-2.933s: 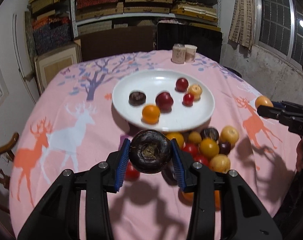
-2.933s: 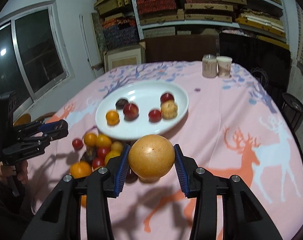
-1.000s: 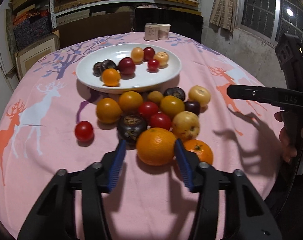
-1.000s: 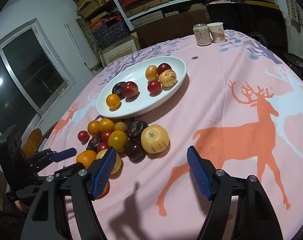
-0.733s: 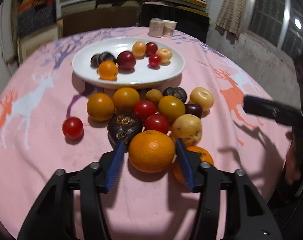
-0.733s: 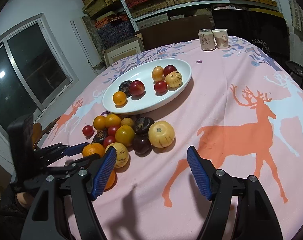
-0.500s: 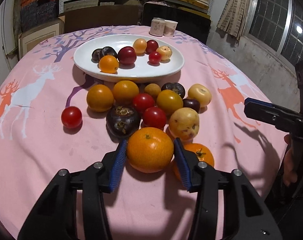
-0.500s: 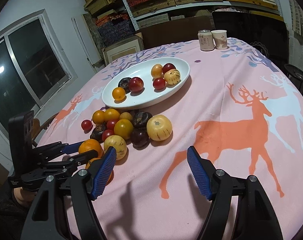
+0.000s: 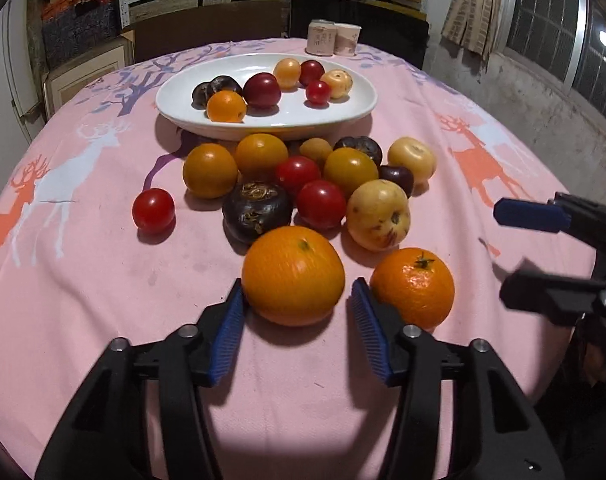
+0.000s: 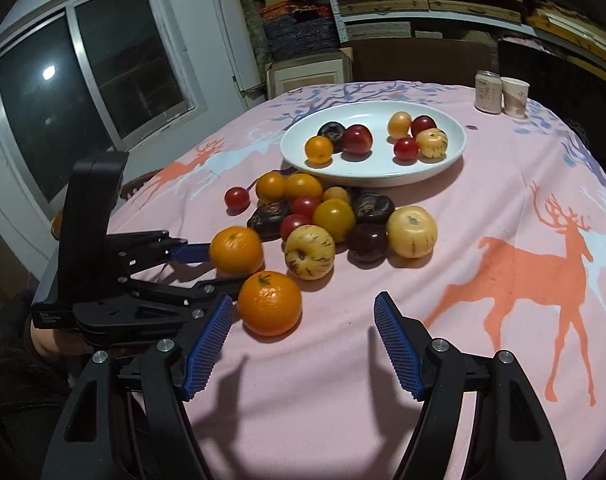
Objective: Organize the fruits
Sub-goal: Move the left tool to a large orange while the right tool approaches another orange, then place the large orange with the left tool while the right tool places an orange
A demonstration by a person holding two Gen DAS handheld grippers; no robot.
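On the far left a lone red cherry tomato (image 9: 153, 210) sat apart from the pile on the pink deer-print tablecloth (image 9: 83, 280). Next came the loose heap of fruit: orange and yellow rounds, red tomatoes, a dark mangosteen (image 9: 257, 210) and a pale speckled fruit (image 9: 378, 214), all just in front of the white plate (image 9: 343, 116), which already carried eight pieces.

The left gripper (image 9: 297, 308) had come in on the nearest large orange (image 9: 293, 276) over the last second. In its own view the blue pads stood at the fruit's two flanks: the left pad looked to be touching the skin, the right showed a thin gap, and the side view showed the fingers reaching both sides of the fruit. The orange appeared to rest on the cloth, so I judged it bracketed but not yet firmly gripped or lifted.

To its right lay a mandarin (image 10: 269, 303) with a green stem. The right gripper (image 10: 303, 340) had slid towards it from the bare cloth, with its jaws wide apart and empty; the mandarin lay just ahead of its left finger, not between them.

Both plate drops seemed complete, with a fresh pair of pickups starting. About fifteen pieces were left outside the plate.
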